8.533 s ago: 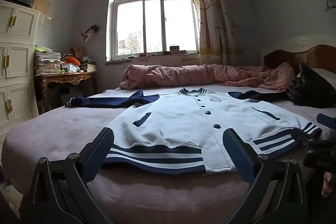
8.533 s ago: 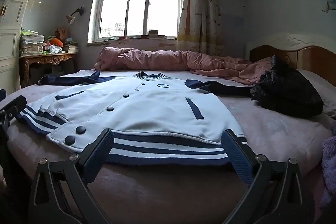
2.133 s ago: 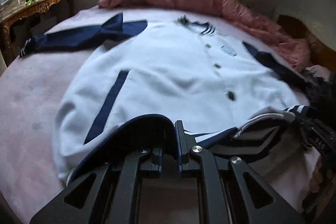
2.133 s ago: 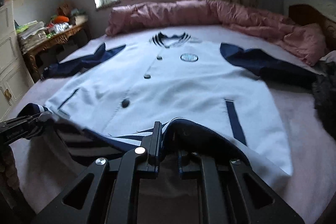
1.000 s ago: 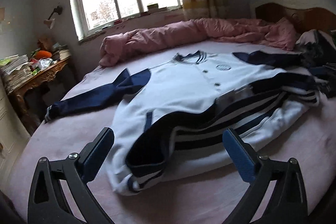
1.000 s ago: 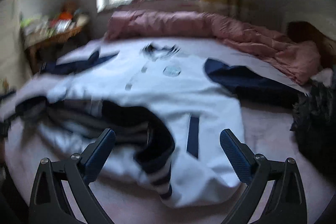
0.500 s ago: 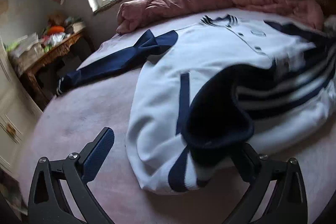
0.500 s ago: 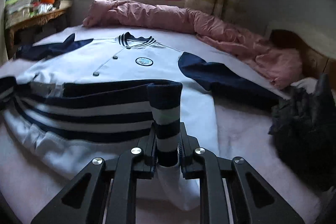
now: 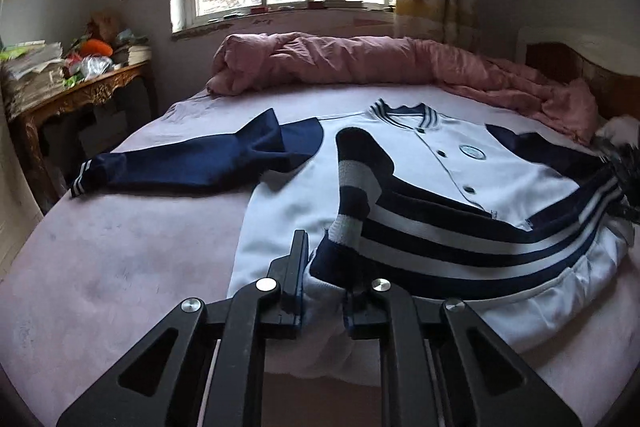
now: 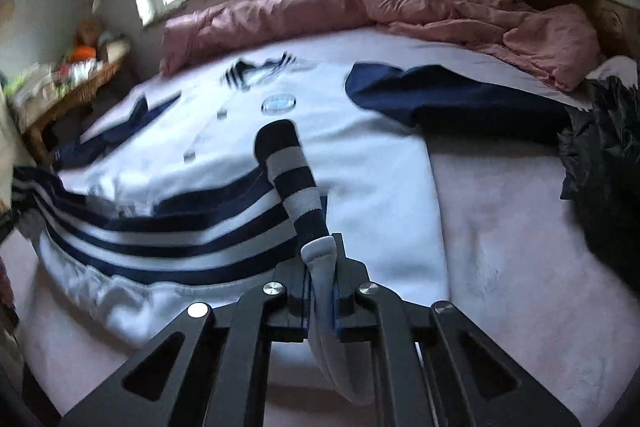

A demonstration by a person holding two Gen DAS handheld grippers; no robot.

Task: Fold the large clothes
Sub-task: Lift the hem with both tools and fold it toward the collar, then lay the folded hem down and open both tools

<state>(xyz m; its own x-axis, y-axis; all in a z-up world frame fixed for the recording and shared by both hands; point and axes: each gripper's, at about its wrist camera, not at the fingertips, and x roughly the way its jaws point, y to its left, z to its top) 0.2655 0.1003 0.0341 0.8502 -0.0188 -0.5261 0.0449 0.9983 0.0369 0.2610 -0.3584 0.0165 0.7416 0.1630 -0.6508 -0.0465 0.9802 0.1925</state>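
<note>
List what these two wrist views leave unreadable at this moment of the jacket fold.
- Chest badge: motion-blurred in the right wrist view, too small in the left.
- Right gripper: its pads are hidden by the pinched striped hem.
- Jacket, right sleeve: its cuff is behind the black garment.
- Desk: clutter too small to identify.

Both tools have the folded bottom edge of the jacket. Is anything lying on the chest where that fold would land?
Nothing visible: the jacket chest up to the collar is bare. The pink quilt and black bag lie off it.
</note>
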